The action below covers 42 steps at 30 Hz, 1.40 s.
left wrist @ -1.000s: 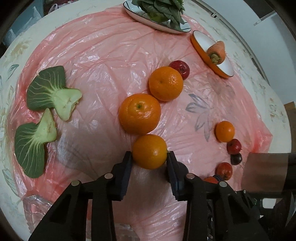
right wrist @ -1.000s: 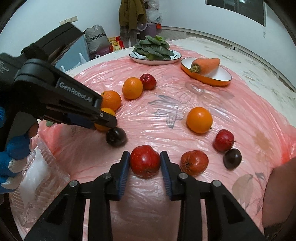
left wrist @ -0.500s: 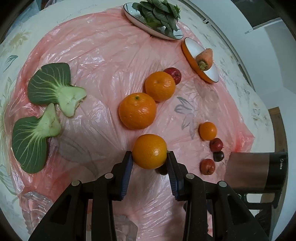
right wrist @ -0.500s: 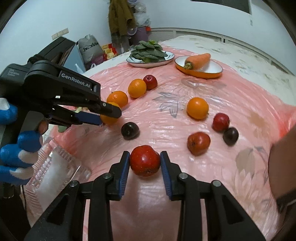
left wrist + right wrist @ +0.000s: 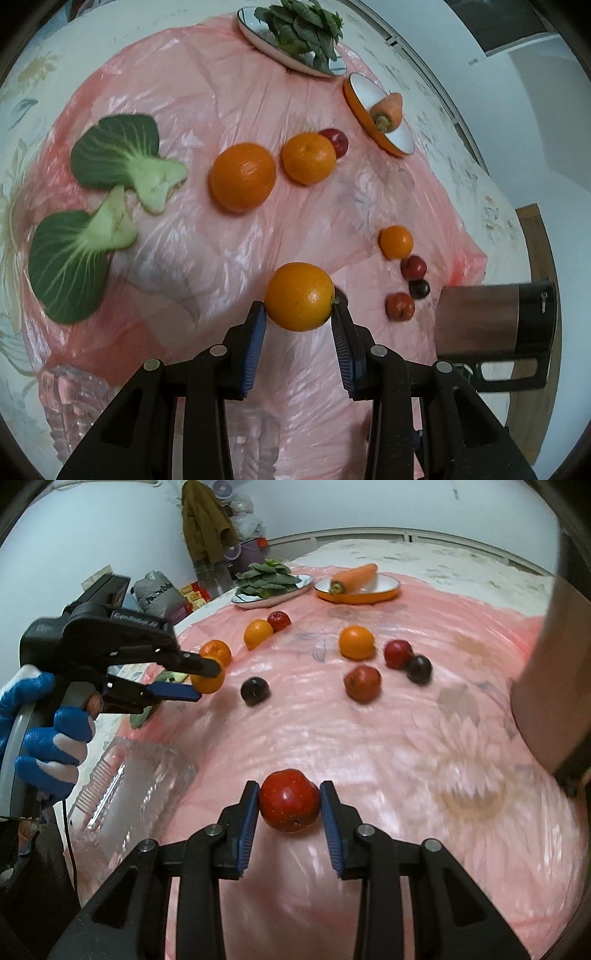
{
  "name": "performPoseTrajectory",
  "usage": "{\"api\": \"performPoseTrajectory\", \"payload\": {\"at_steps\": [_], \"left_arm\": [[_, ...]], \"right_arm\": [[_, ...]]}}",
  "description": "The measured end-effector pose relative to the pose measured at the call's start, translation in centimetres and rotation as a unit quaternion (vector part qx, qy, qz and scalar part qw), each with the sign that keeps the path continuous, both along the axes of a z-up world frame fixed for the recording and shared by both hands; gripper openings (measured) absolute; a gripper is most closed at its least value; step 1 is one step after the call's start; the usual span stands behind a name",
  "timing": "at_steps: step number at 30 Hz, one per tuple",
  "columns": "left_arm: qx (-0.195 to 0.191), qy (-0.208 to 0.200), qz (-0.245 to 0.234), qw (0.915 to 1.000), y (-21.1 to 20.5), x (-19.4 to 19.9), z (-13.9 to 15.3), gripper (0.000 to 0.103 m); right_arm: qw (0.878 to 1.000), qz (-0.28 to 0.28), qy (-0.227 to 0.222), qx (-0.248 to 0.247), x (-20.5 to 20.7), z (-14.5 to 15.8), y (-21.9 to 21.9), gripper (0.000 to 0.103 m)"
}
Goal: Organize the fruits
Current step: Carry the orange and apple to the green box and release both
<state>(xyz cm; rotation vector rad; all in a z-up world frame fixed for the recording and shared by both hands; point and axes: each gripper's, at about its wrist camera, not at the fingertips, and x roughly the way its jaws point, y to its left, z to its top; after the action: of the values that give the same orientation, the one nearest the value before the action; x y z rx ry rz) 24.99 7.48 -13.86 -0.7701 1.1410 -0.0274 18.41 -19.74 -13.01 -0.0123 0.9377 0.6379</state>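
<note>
At the far left of the right wrist view, a hand in a blue and white glove (image 5: 48,734) holds the left tongs (image 5: 298,314), which are clamped on an orange (image 5: 299,296) lifted clear of the pink plastic sheet (image 5: 229,85) that covers the bench. Below that hand a clear plastic tray (image 5: 129,786) lies at the sheet's left edge.

In the left wrist view, two bok choy halves (image 5: 110,206) lie on the left of the sheet. To their right two more oranges (image 5: 242,178) sit just beside each other in a row, with a small red fruit (image 5: 337,141) touching the farther one. Behind them a plate of leafy greens (image 5: 295,33) stands next to an orange dish (image 5: 388,122) holding a carrot (image 5: 388,109).

Further right a small orange (image 5: 396,242), a red fruit, a dark plum (image 5: 419,289) and another reddish fruit (image 5: 399,305) are grouped close together. One more dark plum (image 5: 254,690) rests alone on the sheet, near the held orange.

The right tongs (image 5: 289,801) are closed on a red apple (image 5: 289,800), low over the near part of the sheet.
</note>
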Motion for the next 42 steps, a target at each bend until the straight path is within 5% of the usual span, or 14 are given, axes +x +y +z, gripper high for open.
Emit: {"api": "performPoseTrajectory", "payload": {"at_steps": [11,21,30,42], "left_arm": [[0.086,-0.021,-0.074,0.9933,-2.3,-5.7,1.5,0.031],[0.096,-0.074,-0.172,0.9776,-10.2,-6.5,5.9,0.031],[0.115,-0.127,-0.31,0.935,-23.3,-7.5,9.2,0.031],[0.138,-0.162,-0.457,0.8638,-40.0,-9.4,9.6,0.032]], "right_arm": [[0.998,-0.062,-0.01,0.007,-3.1,1.4,-6.1,0.029],[0.984,-0.174,-0.024,0.005,-4.9,2.7,-17.2,0.029],[0.962,-0.27,-0.039,-0.005,-5.7,3.1,-26.6,0.029],[0.935,-0.351,-0.036,-0.019,-5.9,1.3,-34.6,0.029]]}}
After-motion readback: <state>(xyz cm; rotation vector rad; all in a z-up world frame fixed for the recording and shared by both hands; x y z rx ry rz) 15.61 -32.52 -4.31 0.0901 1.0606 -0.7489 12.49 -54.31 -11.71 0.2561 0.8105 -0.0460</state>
